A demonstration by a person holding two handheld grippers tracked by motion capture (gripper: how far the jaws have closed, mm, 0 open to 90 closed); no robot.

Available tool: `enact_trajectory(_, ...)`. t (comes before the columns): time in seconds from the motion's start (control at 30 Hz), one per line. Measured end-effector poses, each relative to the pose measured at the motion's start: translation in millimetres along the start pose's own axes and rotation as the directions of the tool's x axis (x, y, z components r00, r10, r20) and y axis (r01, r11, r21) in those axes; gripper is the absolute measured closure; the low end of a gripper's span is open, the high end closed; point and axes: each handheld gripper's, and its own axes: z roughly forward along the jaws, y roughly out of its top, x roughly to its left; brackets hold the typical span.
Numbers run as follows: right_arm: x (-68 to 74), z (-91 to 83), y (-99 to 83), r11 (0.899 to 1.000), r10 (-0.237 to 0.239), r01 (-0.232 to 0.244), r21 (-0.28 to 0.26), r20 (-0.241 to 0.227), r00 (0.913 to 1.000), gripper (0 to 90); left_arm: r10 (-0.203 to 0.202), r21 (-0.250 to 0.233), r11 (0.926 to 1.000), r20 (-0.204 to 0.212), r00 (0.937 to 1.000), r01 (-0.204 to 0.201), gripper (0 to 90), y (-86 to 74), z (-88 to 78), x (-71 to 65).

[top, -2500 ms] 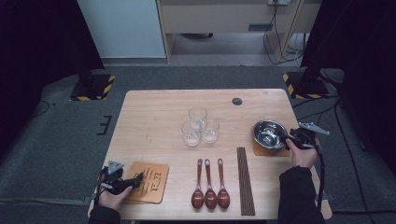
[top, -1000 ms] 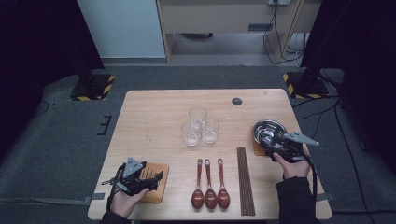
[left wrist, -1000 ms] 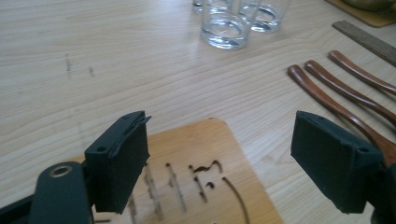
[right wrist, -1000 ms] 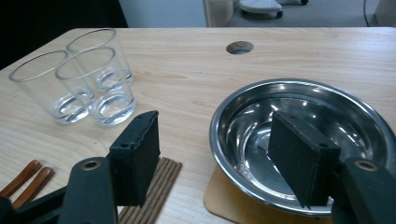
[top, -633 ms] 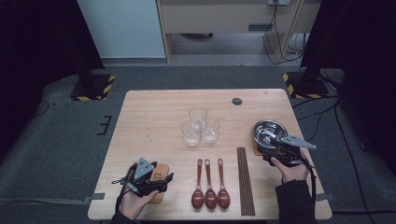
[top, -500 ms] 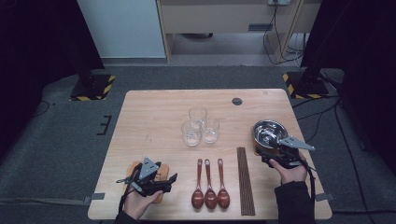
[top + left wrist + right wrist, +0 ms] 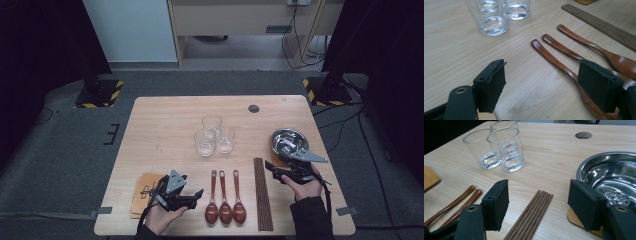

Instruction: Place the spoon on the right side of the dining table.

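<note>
L claw (image 7: 197, 194) apart, just narrowing, nothing between, by spoons (image 7: 225, 200); R claw (image 7: 270, 168) apart over chopsticks (image 7: 263, 197), bowl (image 7: 275, 138) rim beside.

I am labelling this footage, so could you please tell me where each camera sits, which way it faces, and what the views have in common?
High view: fixed above the person's side, looking forward and down on the table; both forearms enter from below with the left gripper and right gripper.
Left gripper view: rides the left gripper, looking low across three wooden spoons toward the glasses; its two jaws show, parted with nothing between them.
Right gripper view: rides the right gripper, facing the chopsticks beside the steel bowl; its jaws show, open.
Shared: all three views show glasses, spoons and chopsticks.
</note>
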Motion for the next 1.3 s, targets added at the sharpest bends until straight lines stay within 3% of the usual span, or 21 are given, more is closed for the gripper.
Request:
enact_trajectory(0.4, 9.8, 5.8, -0.5, 1.0, -0.01, 0.011, 0.022, -0.038, 0.9992, 33.5, 0.032, 0.008, 0.9994, 0.06, 0.9977, -0.033, 22.2, 10.4, 14.2, -23.8)
enact_trajectory(0.8, 14.3, 10.8, -2.3, 0.999, -0.016, 0.018, 0.032, -0.053, 0.9985, 34.3, 0.086, 0.029, 0.9955, 0.119, 0.9891, -0.09, 22.4, 16.1, 28.4, -48.5)
enact_trajectory(1.3, 18.2, 15.8, -3.9, 0.999, -0.024, 0.027, 0.045, -0.065, 0.9976, 34.4, 0.114, 0.059, 0.9903, 0.175, 0.9779, -0.126, 22.2, 17.7, 42.8, -66.8)
